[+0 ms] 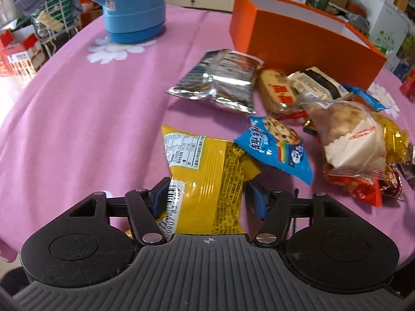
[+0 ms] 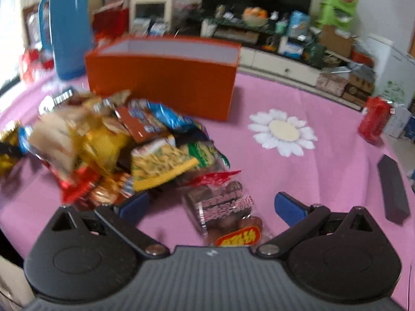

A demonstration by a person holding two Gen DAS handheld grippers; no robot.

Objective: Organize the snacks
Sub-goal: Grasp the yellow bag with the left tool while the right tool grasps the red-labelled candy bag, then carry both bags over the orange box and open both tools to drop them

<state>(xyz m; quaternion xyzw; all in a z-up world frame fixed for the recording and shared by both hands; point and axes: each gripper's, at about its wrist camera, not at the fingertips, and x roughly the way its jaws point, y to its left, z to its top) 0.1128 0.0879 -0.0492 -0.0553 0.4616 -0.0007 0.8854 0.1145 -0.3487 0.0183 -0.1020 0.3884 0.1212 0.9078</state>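
My left gripper (image 1: 205,194) is shut on a yellow snack packet (image 1: 205,178), held just above the pink tablecloth. Beyond it lie a blue cookie packet (image 1: 275,147), a silver foil packet (image 1: 218,80) and a heap of mixed snacks (image 1: 347,140). An open orange box (image 1: 298,39) stands behind them. In the right wrist view my right gripper (image 2: 212,204) is open, with a clear packet of brown snacks (image 2: 225,212) lying between its blue fingers (image 2: 288,207). The snack pile (image 2: 111,142) is to its left, and the orange box (image 2: 160,83) is behind.
A blue thermos (image 1: 132,7) stands at the back left; it also shows in the right wrist view (image 2: 67,26). A red can (image 2: 373,119) and a dark flat bar (image 2: 394,189) lie at the right. Cluttered shelves surround the round table (image 2: 298,176).
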